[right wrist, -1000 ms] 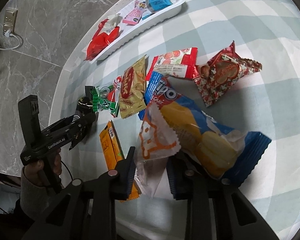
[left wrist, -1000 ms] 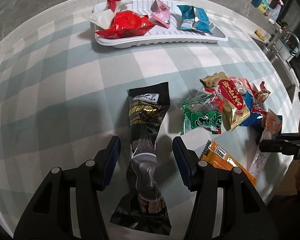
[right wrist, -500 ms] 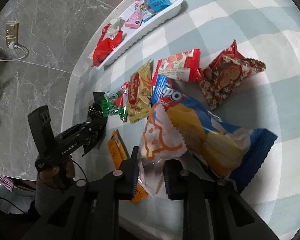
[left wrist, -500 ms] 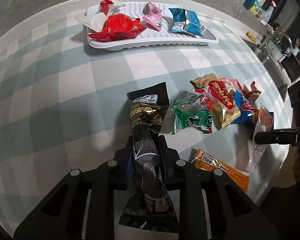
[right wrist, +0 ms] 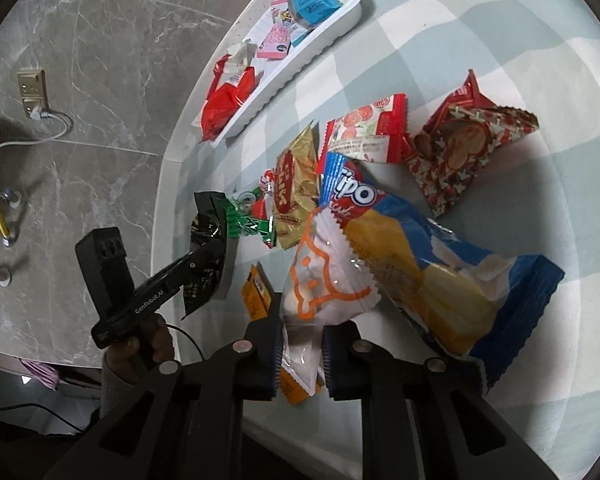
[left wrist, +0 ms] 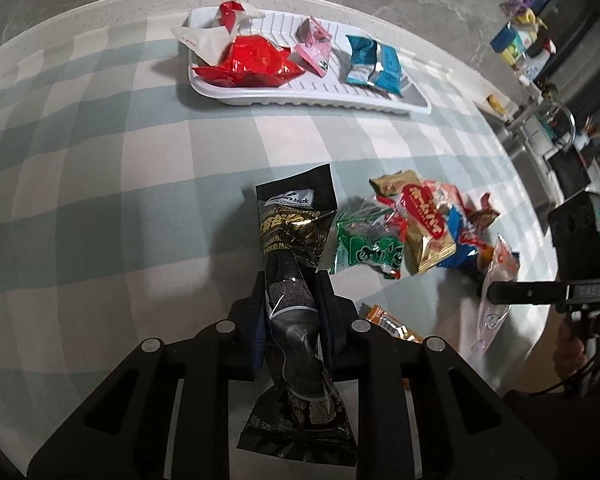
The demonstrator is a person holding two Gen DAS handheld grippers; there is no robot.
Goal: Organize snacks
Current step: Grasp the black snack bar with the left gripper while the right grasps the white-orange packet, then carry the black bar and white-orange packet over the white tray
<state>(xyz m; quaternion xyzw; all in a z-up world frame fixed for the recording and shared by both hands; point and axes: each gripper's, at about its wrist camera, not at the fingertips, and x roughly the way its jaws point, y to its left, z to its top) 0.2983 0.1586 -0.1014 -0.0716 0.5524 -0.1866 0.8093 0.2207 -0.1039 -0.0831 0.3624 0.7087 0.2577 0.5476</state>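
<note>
Checked tablecloth [left wrist: 99, 152] covers table; grey marble floor [right wrist: 79, 60].

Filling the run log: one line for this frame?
left hand-held gripper: shut on black packet | right hand-held gripper: shut on clear packet | tray: four snacks

The work surface is a round table [left wrist: 99, 152] with a pale rim, covered by a cloth checked in light green and off-white. The floor [right wrist: 99, 60] is grey marble-veined tile, with a brass floor socket [right wrist: 31, 90] carrying a white cable. At the far right of the left wrist view, a counter with a steel sink and curved tap [left wrist: 556, 120] holds assorted bottles [left wrist: 520, 44]
</note>
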